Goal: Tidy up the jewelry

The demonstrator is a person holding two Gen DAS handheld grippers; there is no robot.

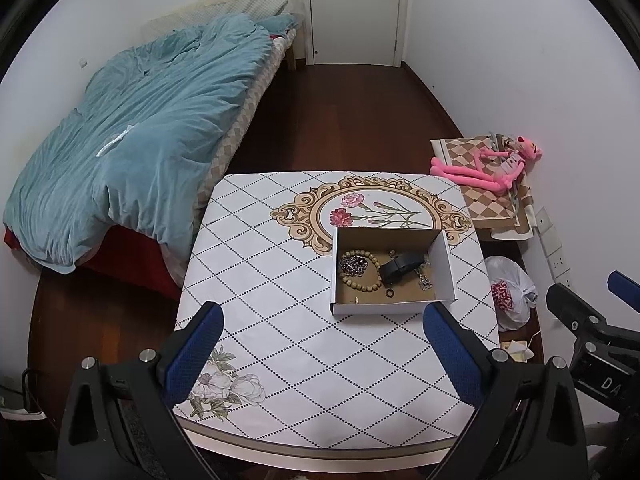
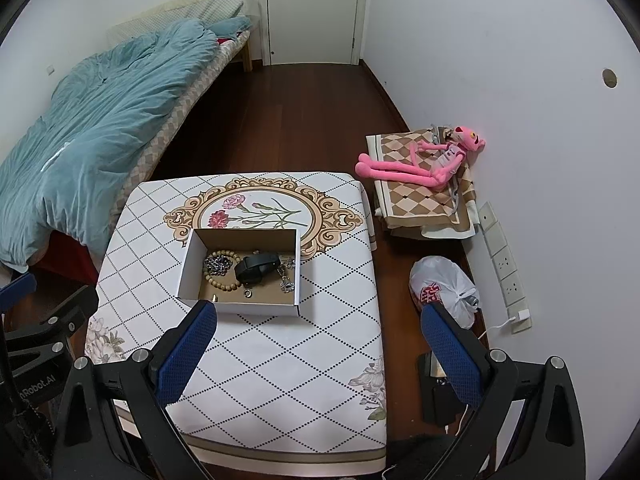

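Left wrist view looks down on a square table (image 1: 280,360) under a smooth cloth printed with dotted diamonds and a scrolled oval of flowers. On it sits a shallow rectangular cardboard box (image 1: 384,308), white outside and brown inside. Within lie a ring of round wooden beads (image 1: 370,284), a tangle of metal chain (image 1: 354,264), a black strap (image 1: 402,268) coiled in the middle, a silvery chain (image 1: 424,280) at the right side and a small dark ring (image 1: 388,293). The left gripper (image 1: 324,344) hangs above the near tabletop, blue textured pads spread wide and empty. The right gripper (image 2: 320,344) is likewise wide apart, holding nothing, its left finger (image 2: 188,348) overlapping the box's near edge in the right wrist view.
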